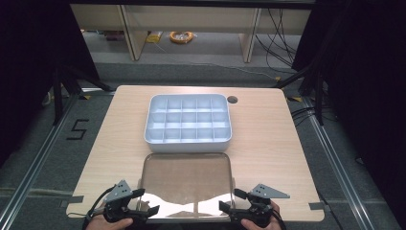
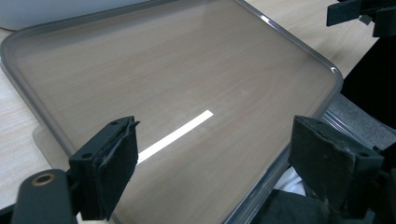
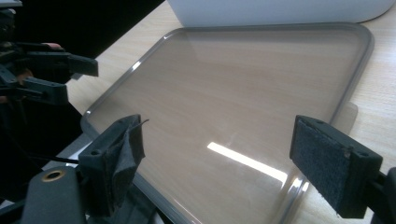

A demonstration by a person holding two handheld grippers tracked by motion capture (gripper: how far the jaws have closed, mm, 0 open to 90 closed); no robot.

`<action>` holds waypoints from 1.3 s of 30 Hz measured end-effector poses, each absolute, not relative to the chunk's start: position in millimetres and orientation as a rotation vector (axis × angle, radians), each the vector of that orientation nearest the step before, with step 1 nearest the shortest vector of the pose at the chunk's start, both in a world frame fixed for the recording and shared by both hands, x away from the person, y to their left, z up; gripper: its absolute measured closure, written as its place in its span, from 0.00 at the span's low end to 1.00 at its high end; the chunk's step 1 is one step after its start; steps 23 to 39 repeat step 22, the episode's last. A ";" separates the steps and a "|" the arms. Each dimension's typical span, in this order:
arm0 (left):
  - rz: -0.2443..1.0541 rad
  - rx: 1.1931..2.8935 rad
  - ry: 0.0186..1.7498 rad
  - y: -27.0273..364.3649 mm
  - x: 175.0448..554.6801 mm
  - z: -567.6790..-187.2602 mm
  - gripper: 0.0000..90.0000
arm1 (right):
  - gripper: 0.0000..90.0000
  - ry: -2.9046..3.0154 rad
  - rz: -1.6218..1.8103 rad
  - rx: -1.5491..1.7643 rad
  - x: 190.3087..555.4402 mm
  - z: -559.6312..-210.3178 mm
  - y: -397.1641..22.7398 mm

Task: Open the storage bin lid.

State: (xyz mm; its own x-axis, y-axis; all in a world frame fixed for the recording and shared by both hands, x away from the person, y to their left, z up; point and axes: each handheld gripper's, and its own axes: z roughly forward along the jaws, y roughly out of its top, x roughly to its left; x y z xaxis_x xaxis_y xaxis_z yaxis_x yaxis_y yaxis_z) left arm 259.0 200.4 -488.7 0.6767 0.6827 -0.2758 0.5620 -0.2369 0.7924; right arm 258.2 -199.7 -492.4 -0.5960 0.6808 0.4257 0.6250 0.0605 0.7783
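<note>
Both the left gripper and the right gripper stood with jaws wide apart, holding nothing, flanking the clear lid beside the divided box on the counter.

The pale table top at mid-frame looks like matt light wood-grain laminate. On it, the grey-white compartmented organiser box reads as smooth, matt plastic. Below it, the clear, grey-rimmed rectangular lid is glossy plastic, mirroring a bright strip of light. The left gripper carries black jaws faced with rough, frayed matt padding.
</note>
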 end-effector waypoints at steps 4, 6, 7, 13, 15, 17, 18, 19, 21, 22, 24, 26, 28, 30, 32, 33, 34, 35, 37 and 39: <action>0.159 1.915 0.970 201.0 257.2 -488.9 0.17 | 0.21 2.245 1.581 1.361 256.8 -494.0 -199.4; 0.170 1.923 0.971 201.9 257.1 -489.2 0.17 | 0.21 2.250 1.582 1.346 255.1 -493.5 -200.1; 0.160 1.914 0.977 201.5 257.1 -489.3 0.17 | 0.21 2.251 1.550 1.361 254.7 -493.9 -200.3; 0.165 1.910 0.985 202.6 258.2 -490.0 0.17 | 0.21 2.269 1.543 1.335 252.5 -493.6 -200.6; 0.157 1.913 0.981 203.5 259.0 -490.2 0.17 | 0.21 2.270 1.541 1.333 252.3 -493.2 -200.5; 0.157 1.911 0.982 203.8 259.2 -490.2 0.17 | 0.21 2.272 1.529 1.331 252.8 -493.7 -200.9; 0.163 1.910 0.985 203.9 259.3 -490.3 0.17 | 0.21 2.266 1.526 1.331 252.5 -493.2 -201.3; 0.159 1.902 0.989 203.6 259.5 -490.6 0.17 | 0.21 2.265 1.531 1.332 252.3 -493.0 -201.5; 0.158 1.908 0.989 204.6 260.1 -490.7 0.17 | 0.21 2.263 1.573 1.322 253.6 -494.5 -200.8; 0.157 1.908 0.991 204.7 260.2 -490.7 0.17 | 0.21 2.277 1.551 1.339 252.7 -493.3 -201.4; 0.157 1.908 0.991 204.7 260.2 -490.7 0.17 | 0.21 2.277 1.551 1.339 252.7 -493.3 -201.4; 0.157 1.908 0.991 204.7 260.2 -490.7 0.17 | 0.21 2.277 1.551 1.339 252.7 -493.3 -201.4; 0.157 1.908 0.991 204.7 260.2 -490.7 0.17 | 0.21 2.277 1.551 1.339 252.7 -493.3 -201.4; 0.157 1.908 0.991 204.7 260.2 -490.7 0.17 | 0.21 2.277 1.551 1.339 252.7 -493.3 -201.4; 0.157 1.908 0.991 204.7 260.2 -490.7 0.17 | 0.21 2.277 1.551 1.339 252.7 -493.3 -201.4; 0.157 1.908 0.991 204.7 260.2 -490.7 0.17 | 0.21 2.277 1.551 1.339 252.7 -493.3 -201.4; 0.157 1.908 0.991 204.7 260.2 -490.7 0.17 | 0.21 2.277 1.551 1.339 252.7 -493.3 -201.4; 0.157 1.908 0.991 204.7 260.2 -490.7 0.17 | 0.21 2.277 1.551 1.339 252.7 -493.3 -201.4; 0.157 1.908 0.991 204.7 260.2 -490.7 0.17 | 0.21 2.277 1.551 1.339 252.7 -493.3 -201.4; 0.157 1.908 0.991 204.7 260.2 -490.7 0.17 | 0.21 2.277 1.551 1.339 252.7 -493.3 -201.4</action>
